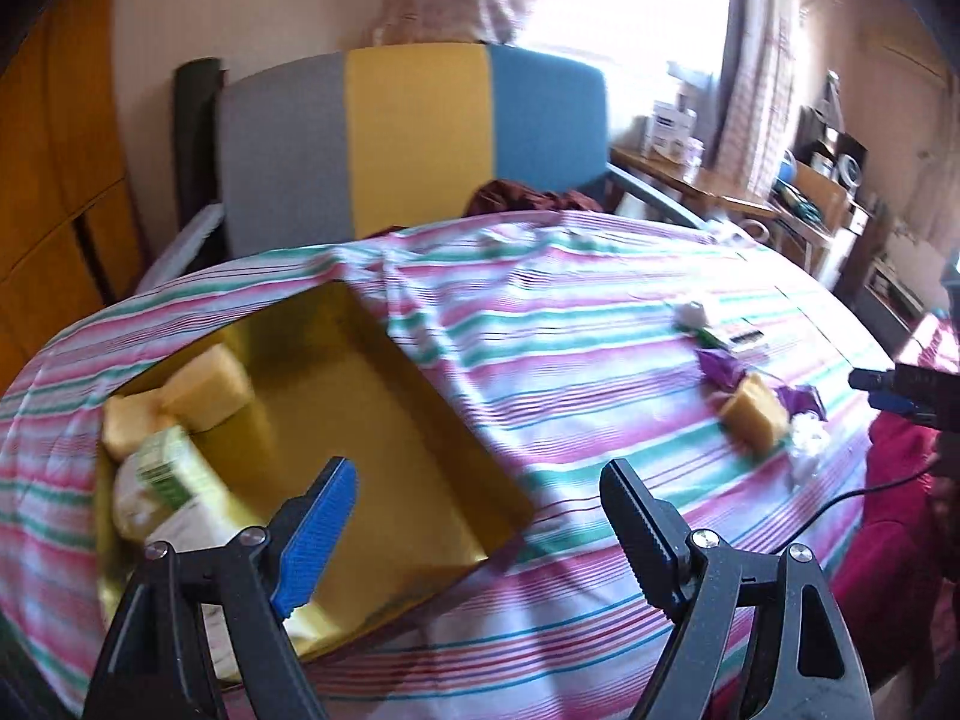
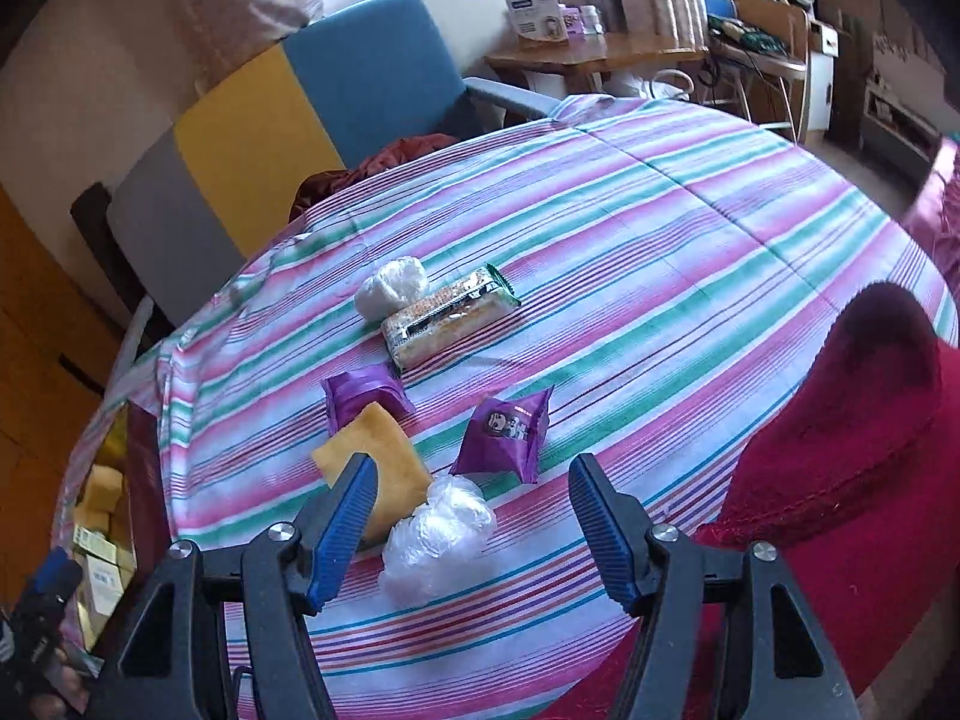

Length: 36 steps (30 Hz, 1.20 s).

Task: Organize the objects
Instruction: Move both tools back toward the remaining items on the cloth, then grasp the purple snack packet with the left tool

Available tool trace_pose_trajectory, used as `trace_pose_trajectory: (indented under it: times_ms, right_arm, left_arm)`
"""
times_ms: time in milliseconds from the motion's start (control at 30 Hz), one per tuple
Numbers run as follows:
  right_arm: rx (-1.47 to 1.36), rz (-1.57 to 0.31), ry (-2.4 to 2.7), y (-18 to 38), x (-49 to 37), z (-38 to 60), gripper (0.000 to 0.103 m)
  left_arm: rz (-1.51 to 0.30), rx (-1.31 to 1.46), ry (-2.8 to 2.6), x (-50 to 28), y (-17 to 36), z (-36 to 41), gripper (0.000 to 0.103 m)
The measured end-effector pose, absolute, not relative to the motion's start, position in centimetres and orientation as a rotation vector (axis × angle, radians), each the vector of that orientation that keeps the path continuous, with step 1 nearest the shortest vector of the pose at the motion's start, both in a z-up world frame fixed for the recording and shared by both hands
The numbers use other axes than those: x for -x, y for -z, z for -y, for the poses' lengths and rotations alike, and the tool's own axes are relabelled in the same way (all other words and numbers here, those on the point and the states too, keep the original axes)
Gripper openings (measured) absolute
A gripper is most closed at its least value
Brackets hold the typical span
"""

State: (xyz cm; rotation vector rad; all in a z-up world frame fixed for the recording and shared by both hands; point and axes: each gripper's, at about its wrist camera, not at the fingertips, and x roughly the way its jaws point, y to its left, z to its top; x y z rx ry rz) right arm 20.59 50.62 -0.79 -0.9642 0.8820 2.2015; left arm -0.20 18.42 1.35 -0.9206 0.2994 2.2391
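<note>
Both grippers hang with jaws apart and empty above a striped cloth [image 2: 690,228]. The left gripper [image 1: 480,516] hovers over a gold tray [image 1: 384,432] holding sponges at ten o'clock; the right gripper [image 2: 474,516] faces a yellow sponge [image 2: 384,468], crumpled plastic [image 2: 438,534] and purple packets [image 2: 504,438] at twelve o'clock.

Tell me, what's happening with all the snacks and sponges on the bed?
Someone is tidying up with a grabber in each hand. The left gripper is open and empty above the gold box, which already holds sponges and a packet. The right gripper is open too, just above a plastic bag. A sponge, two purple packets, a cracker pack and another plastic ball are not in the box yet.
</note>
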Motion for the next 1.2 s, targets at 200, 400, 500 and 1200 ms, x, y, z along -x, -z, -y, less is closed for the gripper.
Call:
trace_pose_trajectory:
  times_ms: [200,400,500,1200]
  right_arm:
    - [0.91,-1.004,-2.216,1.2,-21.2,-51.2,0.067]
    - [0.906,-1.038,-2.235,1.5,-21.2,-51.3,0.067]
    - [0.903,-1.053,-2.242,1.5,-21.4,-51.4,0.067]
    - [0.845,-1.172,-2.323,1.7,-21.9,-51.9,0.067]
  left_arm:
    - [-0.352,0.935,-2.157,-0.1,-0.1,-23.1,0.082]
    - [-0.366,1.013,-2.057,-0.2,2.1,-26.9,0.072]
    - [-0.35,1.067,-2.001,0.0,3.0,-29.1,0.066]
    - [-0.804,0.767,-1.665,0.0,4.1,-47.7,0.055]
